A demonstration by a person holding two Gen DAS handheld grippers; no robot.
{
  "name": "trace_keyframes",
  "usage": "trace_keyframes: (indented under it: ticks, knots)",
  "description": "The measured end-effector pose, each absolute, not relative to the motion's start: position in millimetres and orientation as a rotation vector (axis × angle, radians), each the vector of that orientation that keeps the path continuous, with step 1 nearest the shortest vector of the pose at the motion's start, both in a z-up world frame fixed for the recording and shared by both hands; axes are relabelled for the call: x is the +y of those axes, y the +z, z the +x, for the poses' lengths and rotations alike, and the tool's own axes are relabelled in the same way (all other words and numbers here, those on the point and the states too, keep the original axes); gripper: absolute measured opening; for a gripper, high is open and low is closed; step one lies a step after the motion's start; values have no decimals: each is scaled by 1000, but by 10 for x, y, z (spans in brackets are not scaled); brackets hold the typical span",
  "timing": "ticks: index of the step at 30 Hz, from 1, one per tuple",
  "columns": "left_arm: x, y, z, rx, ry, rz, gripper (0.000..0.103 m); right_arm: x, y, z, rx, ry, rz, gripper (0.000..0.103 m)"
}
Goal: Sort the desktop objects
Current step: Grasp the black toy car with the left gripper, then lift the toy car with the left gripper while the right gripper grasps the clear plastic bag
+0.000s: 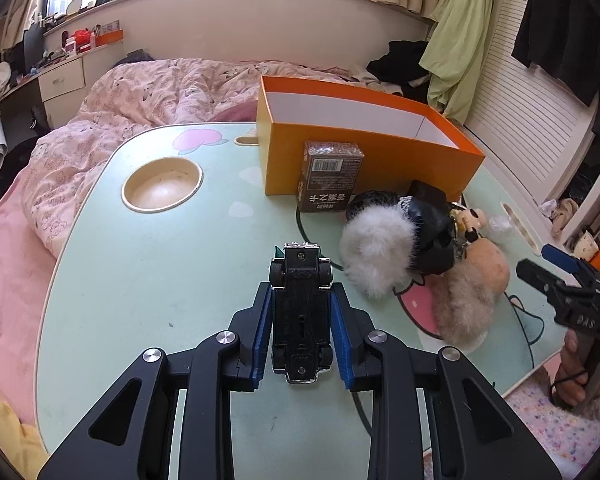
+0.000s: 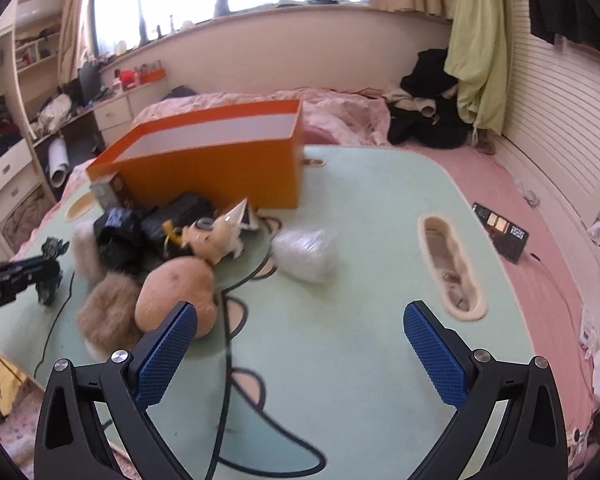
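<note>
Left claw (image 1: 300, 312) clamps toy car (image 1: 300, 312) lengthwise btwn pads, underside up; right claw (image 2: 300, 354) wide, holds nothing.

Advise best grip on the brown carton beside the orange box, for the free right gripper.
Take the brown carton across its two narrow side faces, coming from above: it stands upright, its back is against the orange box, so front-back pinching is blocked. Right gripper is open.

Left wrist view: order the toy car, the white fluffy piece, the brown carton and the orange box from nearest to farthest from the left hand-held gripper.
1. Toy car, clamped belly-up in the left hand-held gripper.
2. White fluffy piece, ahead to the right.
3. Brown carton, ahead, standing against the box.
4. Orange box, behind the carton.
</note>
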State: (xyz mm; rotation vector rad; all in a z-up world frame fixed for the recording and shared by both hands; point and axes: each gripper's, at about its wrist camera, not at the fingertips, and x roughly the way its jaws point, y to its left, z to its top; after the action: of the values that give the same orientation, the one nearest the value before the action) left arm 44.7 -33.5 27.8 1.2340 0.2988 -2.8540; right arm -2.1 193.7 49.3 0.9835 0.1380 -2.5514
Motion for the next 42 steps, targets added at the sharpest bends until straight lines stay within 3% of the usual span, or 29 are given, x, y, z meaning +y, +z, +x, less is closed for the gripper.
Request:
trace_keyframes:
  ticks: [3,9,10,11,13,22,42]
  knots:
    - [-283,243,405,279,-2853,1257,29,1931,626,-240,108,-2578,1026,103]
    - [-269,203,379,277,-2849,1261,29,1661,530,-518,154,-2511,1162,82]
    - [-271,197,375,278,-2847,1259,29,1625,460,-528,178,-2503,1186,67]
    - [-275,187,369,285,-2838,1263,29,1581,374,-537,203,-2489,1223,45]
    - [-279,168,359,291,-2831,1259,30,1533,308,-470,269,-2529,1200,37]
    - [-247,166,356,259,-2850,1241,30,1727,397,-240,137,-2496,1125,36]
    - [-234,742,386,288,-2960,1069,29,1505,832,-113,103,-2411,999,35]
